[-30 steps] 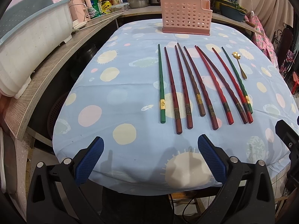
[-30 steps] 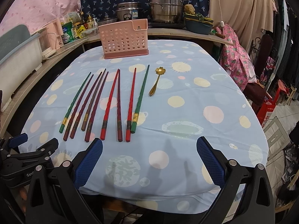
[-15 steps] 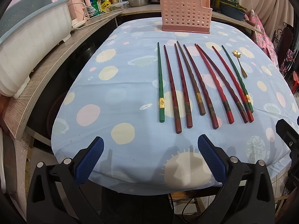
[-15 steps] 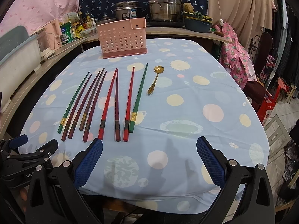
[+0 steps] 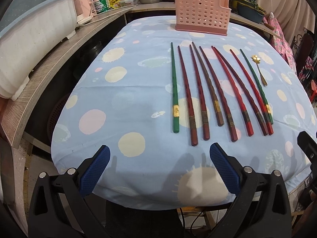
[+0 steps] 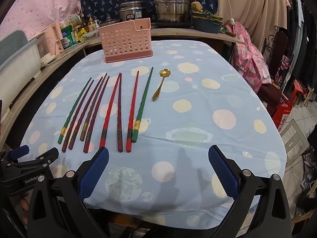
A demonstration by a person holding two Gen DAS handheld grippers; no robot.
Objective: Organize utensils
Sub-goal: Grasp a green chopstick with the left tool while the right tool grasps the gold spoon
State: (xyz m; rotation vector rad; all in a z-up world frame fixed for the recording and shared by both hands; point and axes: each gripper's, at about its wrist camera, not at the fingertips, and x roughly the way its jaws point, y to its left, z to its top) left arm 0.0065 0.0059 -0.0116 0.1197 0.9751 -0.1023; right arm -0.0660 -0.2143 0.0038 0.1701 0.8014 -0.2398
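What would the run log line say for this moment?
left gripper: open, empty | right gripper: open, empty | coloured wooden chopsticks, gold flower spoon: on cloth | pink perforated basket: upright

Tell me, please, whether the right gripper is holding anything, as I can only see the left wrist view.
Observer: No, the right gripper is empty, its jaws wide open over the near edge of the tablecloth.
Operator: Which utensil lies nearest to it?
Observer: The bright red chopstick; its thick end lies just beyond the gripper's left pad, not touching it.
Operator: Where does my left gripper sit relative to it?
Observer: The left gripper shows at the lower left of the right wrist view, alongside and apart.
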